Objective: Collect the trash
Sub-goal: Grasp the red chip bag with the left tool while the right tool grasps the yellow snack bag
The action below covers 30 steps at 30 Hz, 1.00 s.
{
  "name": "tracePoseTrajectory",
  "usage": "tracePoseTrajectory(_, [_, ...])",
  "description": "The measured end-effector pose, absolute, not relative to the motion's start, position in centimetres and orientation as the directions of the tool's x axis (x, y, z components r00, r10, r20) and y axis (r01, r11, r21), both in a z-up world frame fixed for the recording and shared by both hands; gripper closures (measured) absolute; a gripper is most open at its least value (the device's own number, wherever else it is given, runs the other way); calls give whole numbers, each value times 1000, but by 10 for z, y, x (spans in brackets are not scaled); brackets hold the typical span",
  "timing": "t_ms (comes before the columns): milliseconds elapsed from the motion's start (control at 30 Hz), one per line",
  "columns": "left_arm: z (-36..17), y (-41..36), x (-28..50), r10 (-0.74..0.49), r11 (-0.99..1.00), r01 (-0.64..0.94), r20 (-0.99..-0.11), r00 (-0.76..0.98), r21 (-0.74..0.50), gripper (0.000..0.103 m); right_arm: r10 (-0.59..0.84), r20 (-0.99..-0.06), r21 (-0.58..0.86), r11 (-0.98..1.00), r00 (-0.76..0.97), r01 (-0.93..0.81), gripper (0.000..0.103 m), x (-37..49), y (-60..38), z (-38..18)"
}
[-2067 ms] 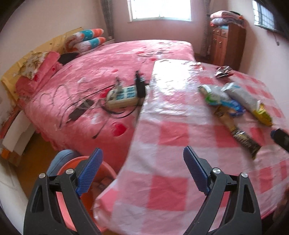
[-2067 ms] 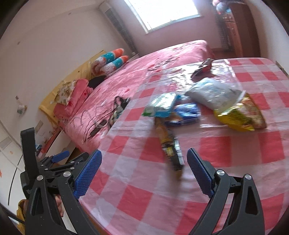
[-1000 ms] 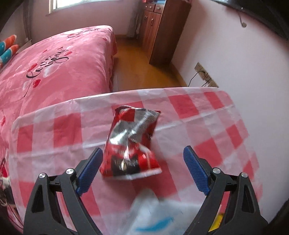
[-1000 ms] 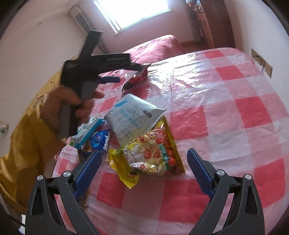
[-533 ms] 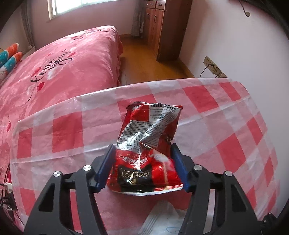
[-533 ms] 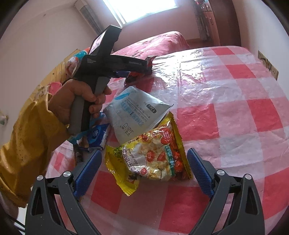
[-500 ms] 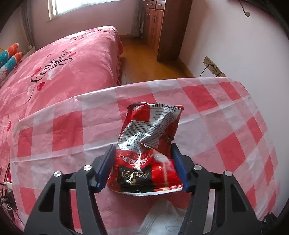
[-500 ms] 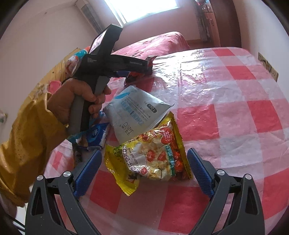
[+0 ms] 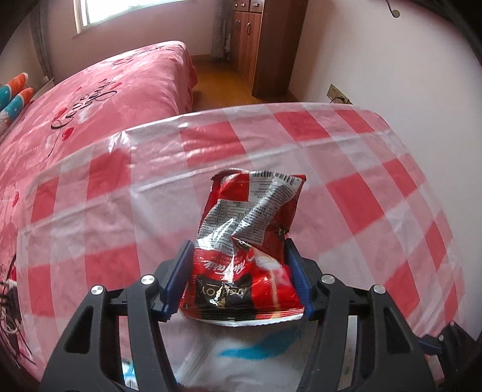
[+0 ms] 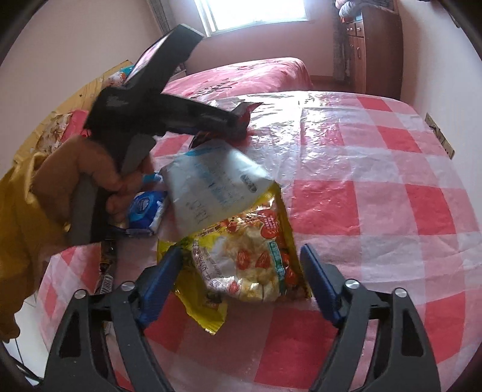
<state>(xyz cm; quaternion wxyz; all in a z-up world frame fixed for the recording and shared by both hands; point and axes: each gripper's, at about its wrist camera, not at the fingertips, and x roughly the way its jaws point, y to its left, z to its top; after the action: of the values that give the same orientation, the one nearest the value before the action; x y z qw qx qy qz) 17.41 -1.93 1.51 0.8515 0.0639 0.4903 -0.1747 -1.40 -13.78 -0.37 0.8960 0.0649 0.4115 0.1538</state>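
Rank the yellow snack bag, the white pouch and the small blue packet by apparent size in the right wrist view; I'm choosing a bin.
1. Yellow snack bag, though it is nearest the camera.
2. White pouch, close in size, so unsure.
3. Small blue packet, clearly smallest.

1. I see a table (image 9: 346, 150) under a red-and-white checked cloth with a clear plastic sheet over it; its far edge curves round toward the wall.
2. Beyond the table's far left edge stands a bed (image 9: 105, 90) with a pink cover printed with hearts and dark script.
3. At the bed's left edge I make out rolled bedding (image 9: 13, 93) striped orange, teal and white.
4. A dark wooden wardrobe (image 9: 265, 42) stands against the far wall, past the foot of the bed.
5. A window (image 10: 250, 13) glares bright on the far wall.
6. A wall socket (image 9: 339, 97) sits just past the table's far right corner.
7. Dark cables (image 9: 7, 301) lie by the table's left edge.
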Motion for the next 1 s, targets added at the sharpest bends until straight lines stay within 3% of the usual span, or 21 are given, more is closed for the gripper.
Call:
tracePoseTrajectory(167, [15,-13,154,-237,934,349,-859,454,-73,50,343,-712,256,939,613,-228,32,-21,-142,-4])
tracePoseTrajectory(367, [15,-10,125,-238,934,352,-850,471,-66,51,372,-696,278,928,614,-248,43,-33,-148,-3])
tracePoseTrajectory(1000, [19,10,22,-322,920,361,-817,478,-152,60,360,-642,318,928,677,-193,49,-78,-176,-2])
